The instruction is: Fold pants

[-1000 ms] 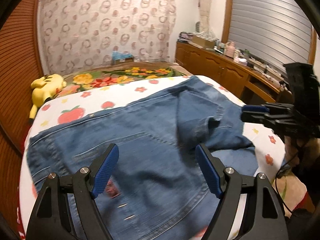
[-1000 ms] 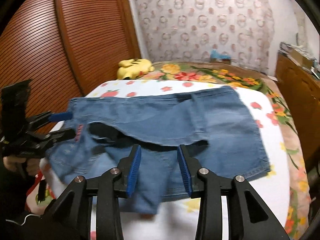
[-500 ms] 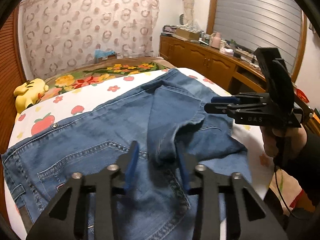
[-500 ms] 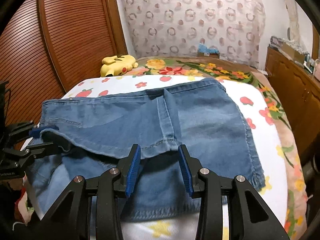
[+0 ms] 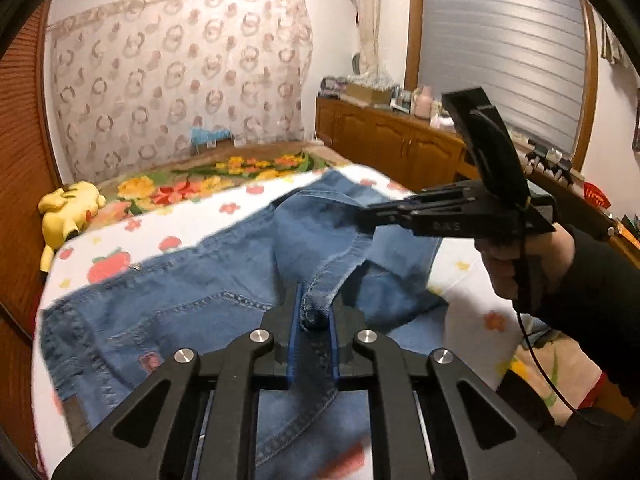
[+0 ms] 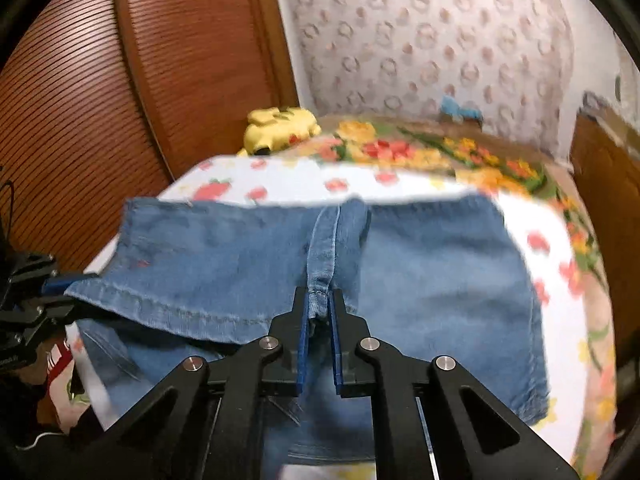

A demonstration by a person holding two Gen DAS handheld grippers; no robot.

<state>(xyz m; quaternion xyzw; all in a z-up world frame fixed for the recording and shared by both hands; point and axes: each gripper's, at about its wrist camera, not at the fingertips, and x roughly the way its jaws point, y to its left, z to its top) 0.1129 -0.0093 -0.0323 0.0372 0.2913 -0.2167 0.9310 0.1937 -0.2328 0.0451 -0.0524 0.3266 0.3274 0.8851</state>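
With both claws having just closed, my left gripper [image 5: 314, 320] and right gripper [image 6: 319, 307] each pinch the hem of the jeans [image 5: 192, 280], which lie on the bed [image 5: 460, 256]. Thin bites: uneven lifting could slip denim free, I judge, skewing the fold.

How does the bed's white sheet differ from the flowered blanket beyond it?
The white sheet has small, scattered fruit and flower prints; the flowered blanket is crowded with large yellow and red blooms. The jeans lie on the sheet; none reach the blanket. Both cover the bed.
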